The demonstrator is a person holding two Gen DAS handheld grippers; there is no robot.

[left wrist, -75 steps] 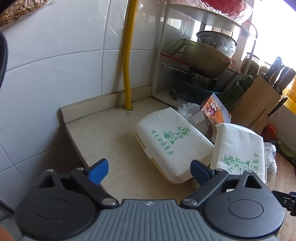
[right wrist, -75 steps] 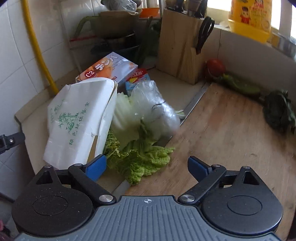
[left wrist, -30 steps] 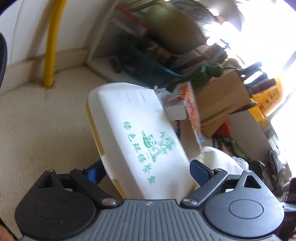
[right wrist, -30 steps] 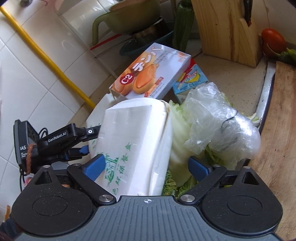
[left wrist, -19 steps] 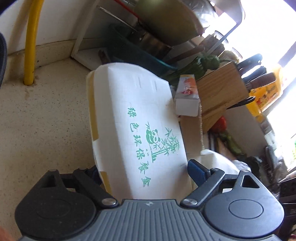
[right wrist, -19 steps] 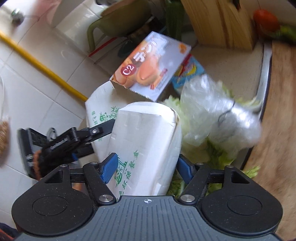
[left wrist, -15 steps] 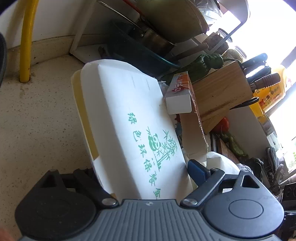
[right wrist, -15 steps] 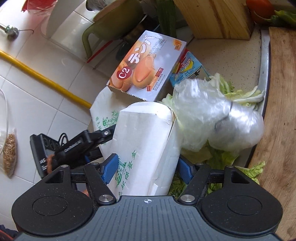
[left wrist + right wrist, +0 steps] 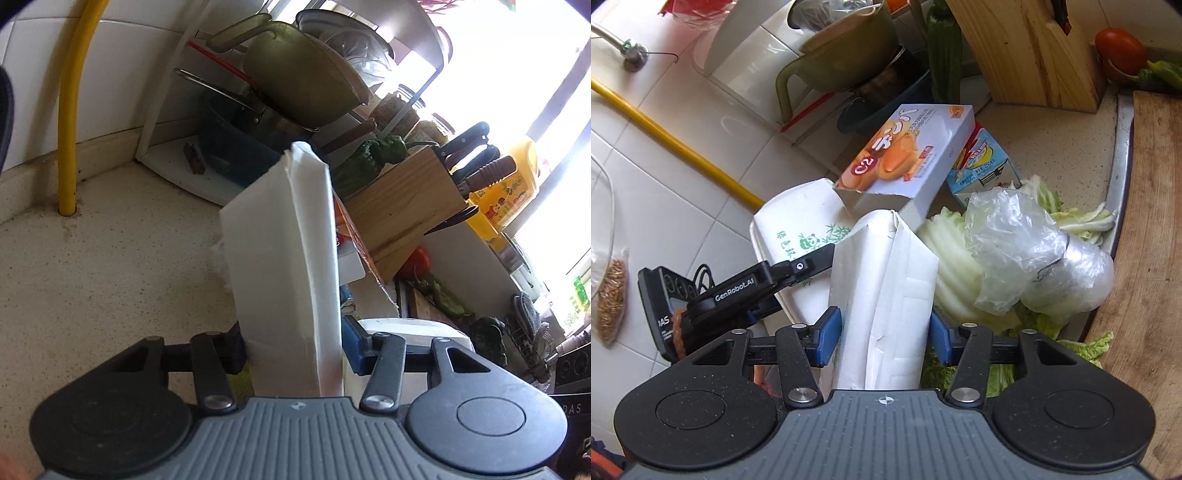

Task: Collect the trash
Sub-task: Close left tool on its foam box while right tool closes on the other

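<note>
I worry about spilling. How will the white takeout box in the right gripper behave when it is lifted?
The white takeout box probably is light and soft: its wall already creases between the right gripper pads, whose jaws have just been closing. It may flex or pop open, because its flap seam looks loose.

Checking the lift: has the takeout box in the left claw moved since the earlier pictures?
Yes. The takeout box, lying flat on the counter before, now stands tilted up on edge, clamped in the left claw.

Both tongs have closed onto white boxes; left tongs (image 9: 293, 350) tipped theirs (image 9: 284, 280) on edge.
</note>
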